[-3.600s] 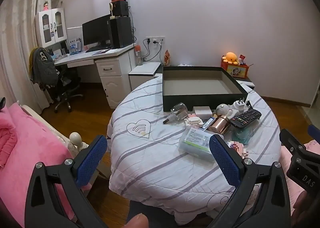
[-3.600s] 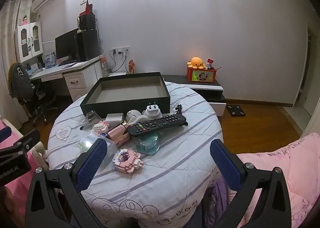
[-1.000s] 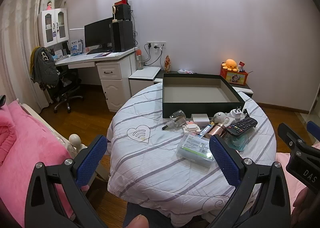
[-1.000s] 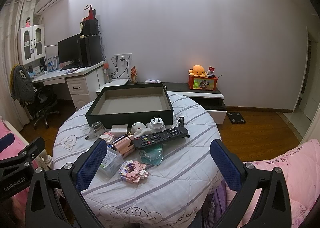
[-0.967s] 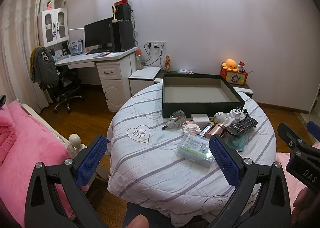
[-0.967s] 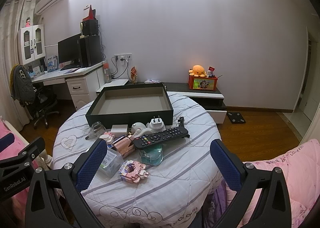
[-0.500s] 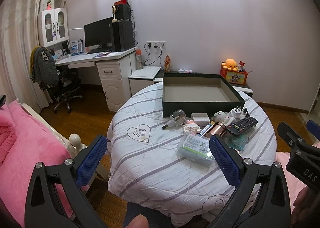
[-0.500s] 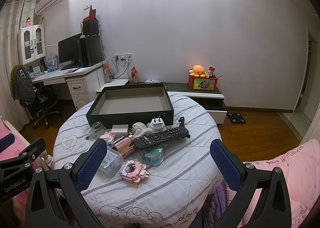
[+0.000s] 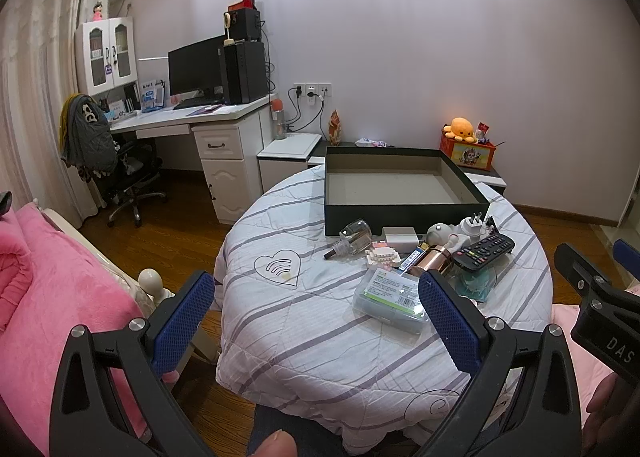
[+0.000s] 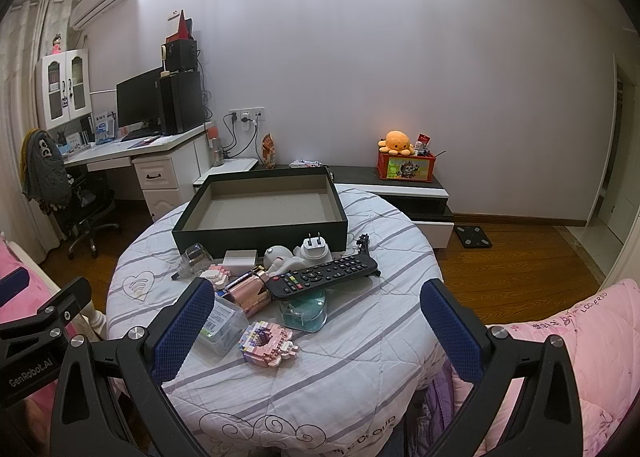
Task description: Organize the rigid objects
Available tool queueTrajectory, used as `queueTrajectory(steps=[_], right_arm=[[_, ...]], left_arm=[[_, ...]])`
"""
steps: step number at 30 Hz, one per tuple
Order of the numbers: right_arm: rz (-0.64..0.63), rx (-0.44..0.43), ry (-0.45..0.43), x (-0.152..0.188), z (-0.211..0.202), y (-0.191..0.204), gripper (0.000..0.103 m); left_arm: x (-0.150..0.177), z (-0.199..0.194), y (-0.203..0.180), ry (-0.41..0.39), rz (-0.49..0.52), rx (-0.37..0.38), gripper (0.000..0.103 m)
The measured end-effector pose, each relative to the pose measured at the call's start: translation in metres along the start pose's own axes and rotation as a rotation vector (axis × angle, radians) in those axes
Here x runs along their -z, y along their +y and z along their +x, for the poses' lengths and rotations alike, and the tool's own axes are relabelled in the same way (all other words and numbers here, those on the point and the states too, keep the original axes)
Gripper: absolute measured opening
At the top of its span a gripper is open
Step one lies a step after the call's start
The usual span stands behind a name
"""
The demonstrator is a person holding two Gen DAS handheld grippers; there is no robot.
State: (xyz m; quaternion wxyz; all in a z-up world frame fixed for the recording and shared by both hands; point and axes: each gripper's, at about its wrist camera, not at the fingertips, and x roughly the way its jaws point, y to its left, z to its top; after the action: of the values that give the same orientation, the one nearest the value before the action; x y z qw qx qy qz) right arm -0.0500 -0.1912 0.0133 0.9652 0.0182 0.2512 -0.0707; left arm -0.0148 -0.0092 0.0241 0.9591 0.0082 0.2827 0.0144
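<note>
A round table with a striped cloth carries an empty dark box at the back. In front of the box lie a black remote, a white plug adapter, a rose-gold cylinder, a clear plastic case, a pink brick model, a teal glass piece and a small glass bottle. My left gripper and right gripper are both open and empty, held back from the table's near edge.
A pink bed lies to the left and pink bedding to the right. A desk with monitor and an office chair stand at the back left. A low cabinet with an orange plush stands behind the table.
Both views have pulled back and risen slightly since 3.6 s ago, so the table looks a little farther. Nothing on the table has moved. Both grippers have stayed open.
</note>
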Motion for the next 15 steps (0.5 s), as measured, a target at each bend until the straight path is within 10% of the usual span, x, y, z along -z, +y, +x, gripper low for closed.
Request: queueTrajectory(steps=[15], right_arm=[[0.002, -0.001, 0.0, -0.0005, -0.0001, 0.0001, 0.103]], left_arm=[[0.0, 0.0001, 0.0, -0.001, -0.001, 0.0, 0.103]])
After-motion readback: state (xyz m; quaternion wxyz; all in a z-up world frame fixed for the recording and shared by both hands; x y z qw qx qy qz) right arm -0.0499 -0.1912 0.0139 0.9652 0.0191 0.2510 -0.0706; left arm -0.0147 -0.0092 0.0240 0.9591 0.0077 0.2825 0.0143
